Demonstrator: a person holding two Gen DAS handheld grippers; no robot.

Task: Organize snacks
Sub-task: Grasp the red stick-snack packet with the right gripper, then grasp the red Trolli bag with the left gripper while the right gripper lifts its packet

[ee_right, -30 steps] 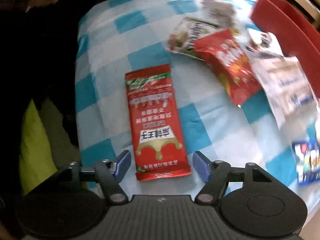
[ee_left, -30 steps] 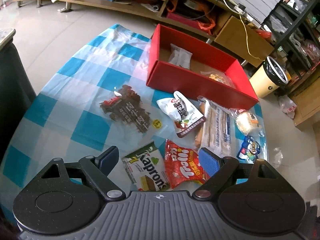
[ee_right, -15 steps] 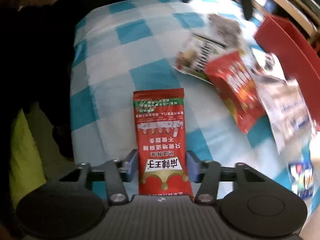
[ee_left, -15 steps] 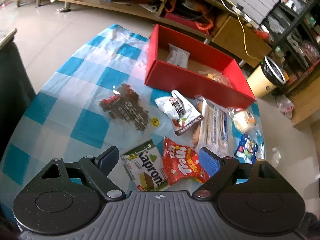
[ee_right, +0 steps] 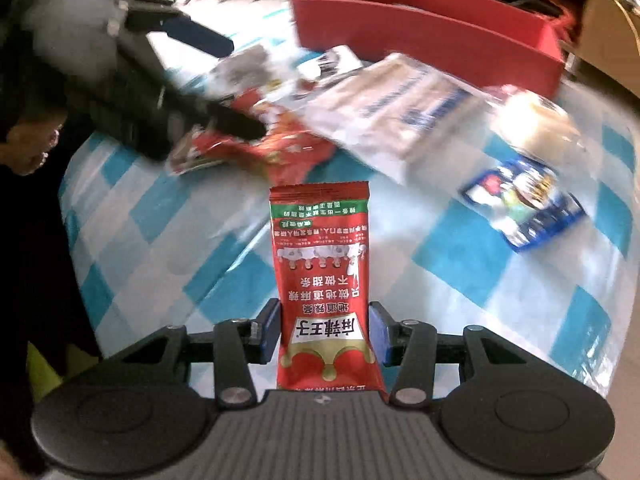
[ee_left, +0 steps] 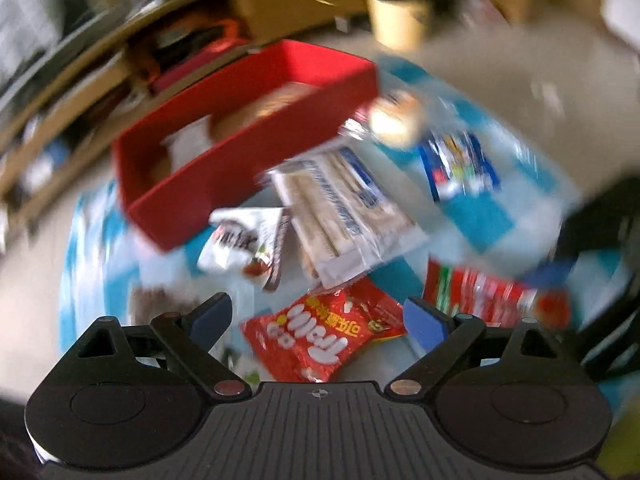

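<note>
Pinching red spicy-strip packet (ee_right: 325,288) by its lower half in right gripper (ee_right: 325,330), clear of checked counter (ee_right: 500,280); light, floppy, slippery foil. Spreading left gripper (ee_left: 318,316) wide, empty, over Trolli bag (ee_left: 320,334).

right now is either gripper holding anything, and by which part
The right gripper is shut on the red snack packet, pinched across its sides near the bottom end. The left gripper is open, holding nothing.
</note>
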